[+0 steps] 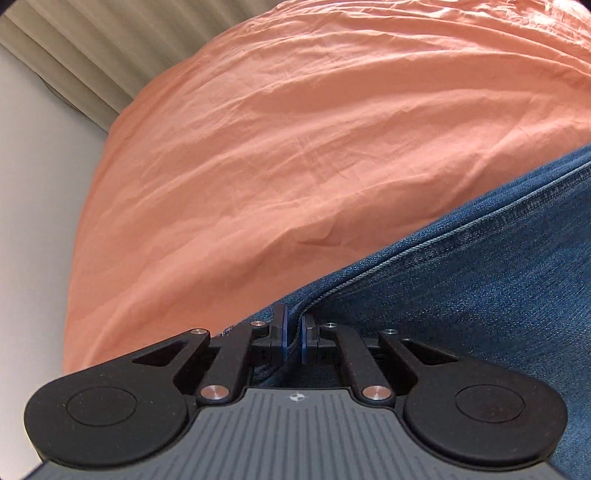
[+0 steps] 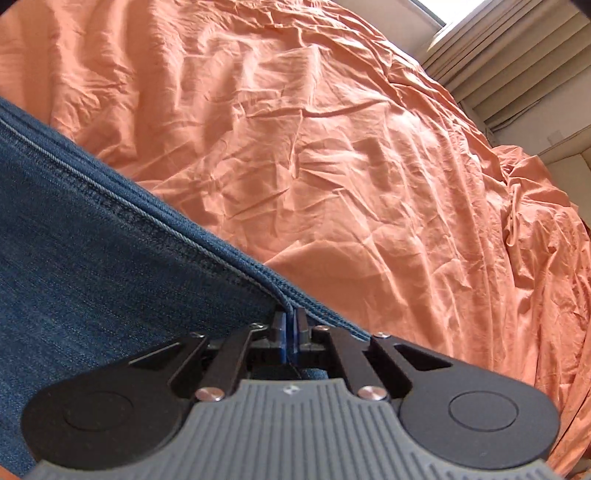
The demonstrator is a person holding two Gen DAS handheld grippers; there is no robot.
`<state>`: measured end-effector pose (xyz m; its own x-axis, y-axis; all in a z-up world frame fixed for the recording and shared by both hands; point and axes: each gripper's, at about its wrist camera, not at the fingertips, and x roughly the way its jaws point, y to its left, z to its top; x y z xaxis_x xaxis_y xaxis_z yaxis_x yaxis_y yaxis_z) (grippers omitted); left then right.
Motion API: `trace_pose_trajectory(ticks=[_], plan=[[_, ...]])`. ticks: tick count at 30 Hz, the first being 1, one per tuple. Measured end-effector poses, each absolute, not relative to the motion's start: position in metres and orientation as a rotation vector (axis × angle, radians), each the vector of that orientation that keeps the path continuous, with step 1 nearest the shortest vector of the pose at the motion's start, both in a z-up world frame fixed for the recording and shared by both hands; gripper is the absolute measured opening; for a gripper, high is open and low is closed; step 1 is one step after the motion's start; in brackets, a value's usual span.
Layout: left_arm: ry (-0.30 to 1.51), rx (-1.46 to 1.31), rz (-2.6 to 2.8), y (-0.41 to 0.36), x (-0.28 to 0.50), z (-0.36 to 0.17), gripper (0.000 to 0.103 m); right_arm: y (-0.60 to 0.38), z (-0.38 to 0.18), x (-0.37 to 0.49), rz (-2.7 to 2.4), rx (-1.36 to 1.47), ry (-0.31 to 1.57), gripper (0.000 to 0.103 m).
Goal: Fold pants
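Observation:
Blue denim pants fill the lower right of the left wrist view, their seamed edge running up to the right. My left gripper is shut on that edge. In the right wrist view the same pants fill the lower left, with the seam running up to the left. My right gripper is shut on the pants' edge. The stretch of denim between the two grippers looks taut. The rest of the pants is hidden below both grippers.
A wrinkled orange bedsheet covers the bed beneath and beyond the pants, and it also shows in the right wrist view. Beige pleated curtains hang past the bed's far edge, with a window at upper right.

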<state>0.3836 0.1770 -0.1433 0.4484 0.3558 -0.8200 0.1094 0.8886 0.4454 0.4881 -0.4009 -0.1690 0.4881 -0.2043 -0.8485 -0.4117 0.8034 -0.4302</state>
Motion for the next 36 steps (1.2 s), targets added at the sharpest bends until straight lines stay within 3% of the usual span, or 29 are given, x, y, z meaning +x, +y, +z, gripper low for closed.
trace_pose_trajectory(ticks=[8, 16, 18, 20, 21, 22, 30, 36], plan=[[0.982, 0.449, 0.17, 0.181, 0.357, -0.117, 0.007, -0.406, -0.142, 0.48, 0.133, -0.632, 0.988, 0.0], [1.008, 0.436, 0.201, 0.178, 0.381, -0.137, 0.01, -0.399, -0.172, 0.498, 0.044, -0.599, 1.026, 0.0], [1.028, 0.432, 0.214, 0.181, 0.382, -0.14, 0.021, -0.398, -0.17, 0.496, 0.008, -0.579, 1.013, 0.012], [1.038, 0.43, 0.217, 0.182, 0.38, -0.138, 0.038, -0.399, -0.16, 0.488, -0.028, -0.526, 0.983, 0.044], [1.029, 0.422, 0.223, 0.182, 0.377, -0.133, 0.071, -0.4, -0.151, 0.481, -0.027, -0.485, 0.961, 0.046], [1.003, 0.404, 0.22, 0.183, 0.373, -0.125, 0.088, -0.399, -0.145, 0.475, -0.025, -0.451, 0.95, 0.047], [0.824, -0.002, 0.273, 0.242, 0.286, -0.054, 0.082, -0.355, -0.115, 0.376, 0.12, -0.067, 0.916, 0.049], [0.724, -0.316, 0.377, 0.305, 0.192, -0.062, 0.081, -0.287, -0.137, 0.311, 0.205, 0.106, 0.897, 0.049]])
